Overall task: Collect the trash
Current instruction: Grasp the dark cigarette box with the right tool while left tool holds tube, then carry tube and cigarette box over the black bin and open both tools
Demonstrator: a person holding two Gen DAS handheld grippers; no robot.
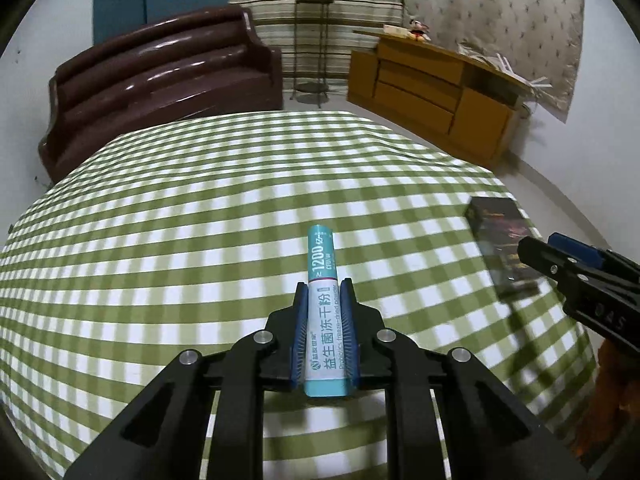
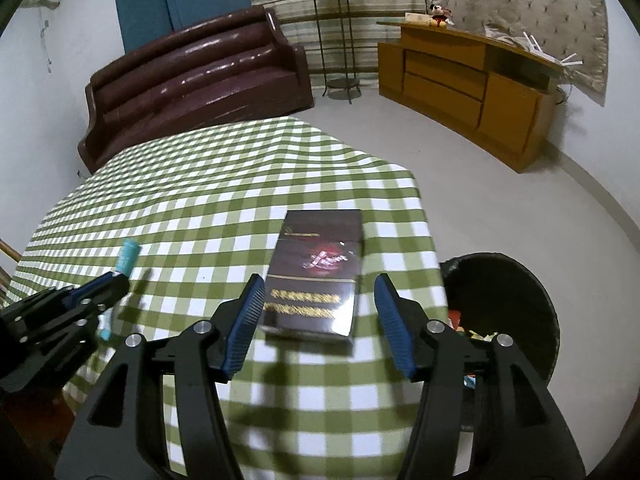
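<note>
My left gripper [image 1: 324, 286] is shut on a slim teal-and-white powder tube [image 1: 320, 256], which sticks out ahead of the pads above the green checked tablecloth [image 1: 180, 220]. The right wrist view shows that gripper [image 2: 118, 280] and the tube [image 2: 129, 255] at the left. My right gripper [image 2: 319, 280] is open, its blue pads [image 2: 244, 320] standing either side of a dark glossy box [image 2: 316, 264] that lies flat near the table's right edge, without touching it. The left wrist view has this gripper [image 1: 540, 246] over the box [image 1: 500, 224].
A black round bin [image 2: 532, 280] with some litter inside stands on the floor just right of the table. Beyond the table are a brown sofa [image 2: 192, 72], a wooden cabinet [image 2: 460, 72] and a plant stand [image 2: 336, 40]. Grey floor [image 2: 480, 184] lies open to the right.
</note>
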